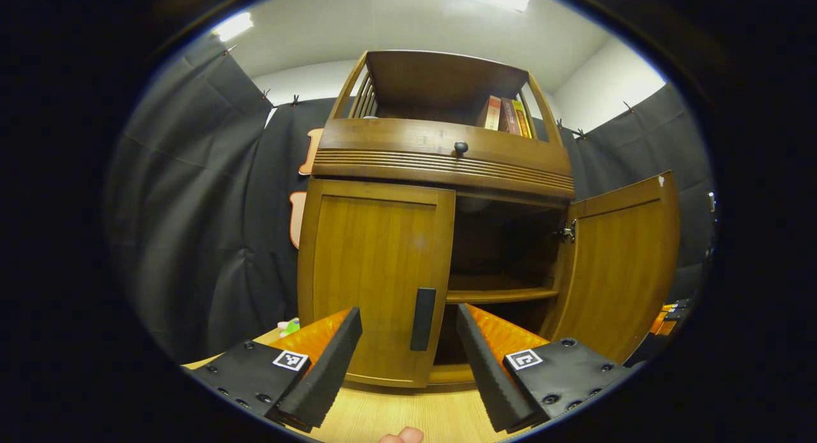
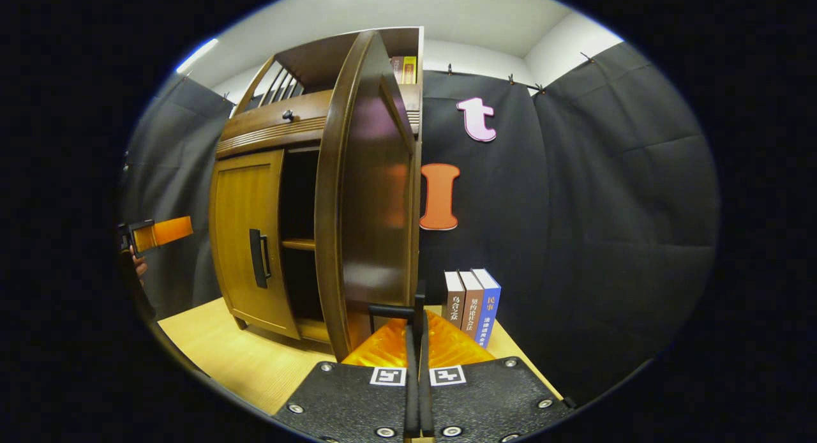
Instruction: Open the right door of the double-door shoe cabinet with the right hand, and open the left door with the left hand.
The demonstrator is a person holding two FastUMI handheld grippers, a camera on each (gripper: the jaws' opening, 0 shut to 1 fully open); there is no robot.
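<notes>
The wooden shoe cabinet [image 1: 440, 156] stands on the table. Its left door [image 1: 376, 270] is closed, with a dark vertical handle [image 1: 423, 318] near its inner edge. My left gripper [image 1: 408, 315] is open a short way in front of that handle, one finger on each side and not touching it. The right door [image 1: 622, 264] is swung wide open and shows the shelves inside. In the right gripper view this door [image 2: 370, 207] is edge-on, and my right gripper [image 2: 418, 341] is shut on its dark handle [image 2: 390, 310]. The left gripper [image 2: 163, 232] shows at the far left.
A drawer with a round knob [image 1: 461, 147] sits above the doors, and books [image 1: 507, 114] stand on the top shelf. Three more books [image 2: 472, 302] stand on the wooden table [image 1: 408, 411] right of the cabinet. A small green object [image 1: 290, 327] lies at its left.
</notes>
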